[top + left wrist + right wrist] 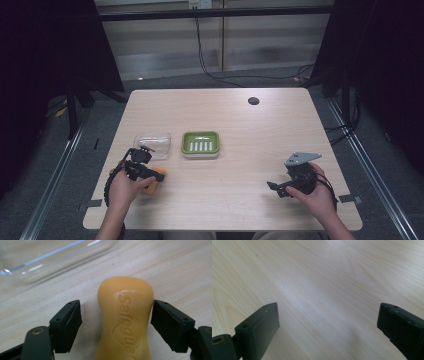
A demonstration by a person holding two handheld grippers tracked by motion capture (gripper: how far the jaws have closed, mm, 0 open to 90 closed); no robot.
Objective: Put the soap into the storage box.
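At the left of the desk (240,120), the left gripper (150,175) is held low over an orange bar of soap (153,185) that lies flat on the wood near the front edge. In the left gripper view the soap (125,317) sits between the two black jaws with raised lettering on its upper face; the right-hand jaw is at or just touching the bar's side, while a clear gap remains between the other jaw and the bar, so the jaws stand open around it and do not yet press on it.

Just beyond the soap, toward the far side, lies a clear plastic lid or tray (152,145); nothing can be seen inside it. Its transparent edge (50,260) shows blurred at the top of the left gripper view.

Right beside it, near the middle of the desk, sits a green soap dish (200,144) with a slotted floor; it holds nothing.

A small dark round spot (253,101) marks the desk toward the far edge.

At the right, well apart from the containers, the right gripper (274,187) is held low over bare wood, its jaws wide open with nothing between them.
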